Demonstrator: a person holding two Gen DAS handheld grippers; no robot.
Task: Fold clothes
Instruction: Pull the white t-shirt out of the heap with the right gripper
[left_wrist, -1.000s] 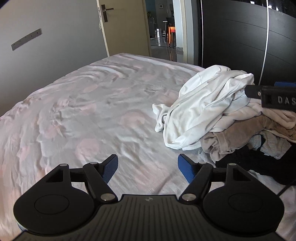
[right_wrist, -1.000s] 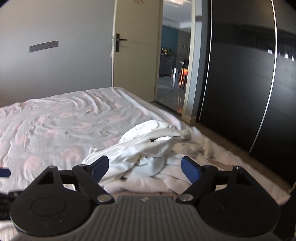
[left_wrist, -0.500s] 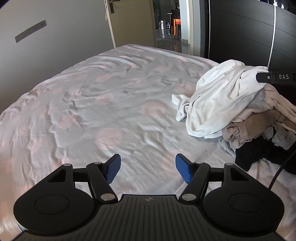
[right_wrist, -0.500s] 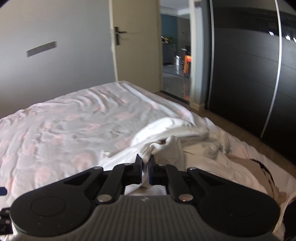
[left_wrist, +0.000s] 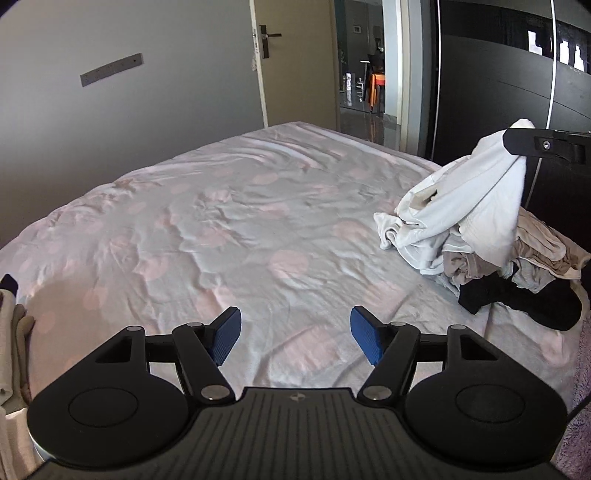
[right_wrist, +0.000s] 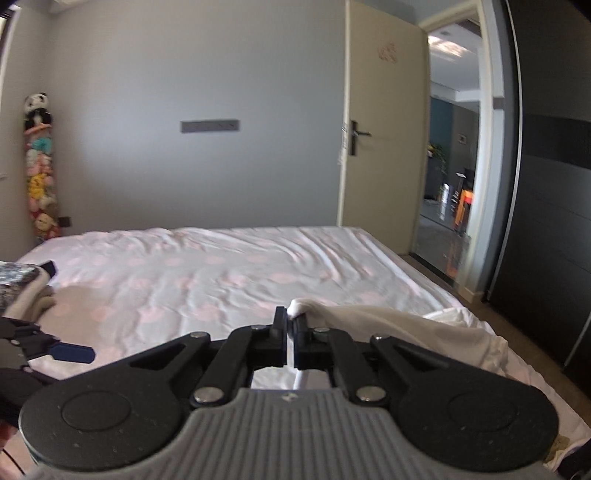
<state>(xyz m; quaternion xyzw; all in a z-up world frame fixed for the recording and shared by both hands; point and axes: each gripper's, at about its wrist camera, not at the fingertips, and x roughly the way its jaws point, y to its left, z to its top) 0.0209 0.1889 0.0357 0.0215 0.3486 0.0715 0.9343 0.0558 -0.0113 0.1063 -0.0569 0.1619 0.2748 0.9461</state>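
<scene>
While a pinch of the crumpled white cotton garment (left_wrist: 476, 199) is clamped between the closed jaws of the right gripper (right_wrist: 291, 325), its upper end is held up above the mixed heap of beige, grey and black clothes (left_wrist: 517, 273) at the right edge of the bed, and its lower folds are draped on that heap. The step in hand is judged to be the picking of one piece out of the heap; no folding has been begun. For the next move, the garment would probably have to be carried clear of the heap and over the bare middle of the wrinkled pale bedsheet with pink spots (left_wrist: 236, 221), where a second corner could be taken by the left gripper (left_wrist: 295, 334), whose blue-padded fingers (left_wrist: 227, 338) are spread apart over the sheet with nothing between them.

Ample open room is offered by the sheet to the left of the heap. It is bounded on the near left by a small stack of light fabric (left_wrist: 13, 343), which may be finished pieces, and on the right by the bed's edge, just beside the dark sliding wardrobe (left_wrist: 498, 74). A snag of the trailing folds on the beige pieces beneath is judged possible.
</scene>
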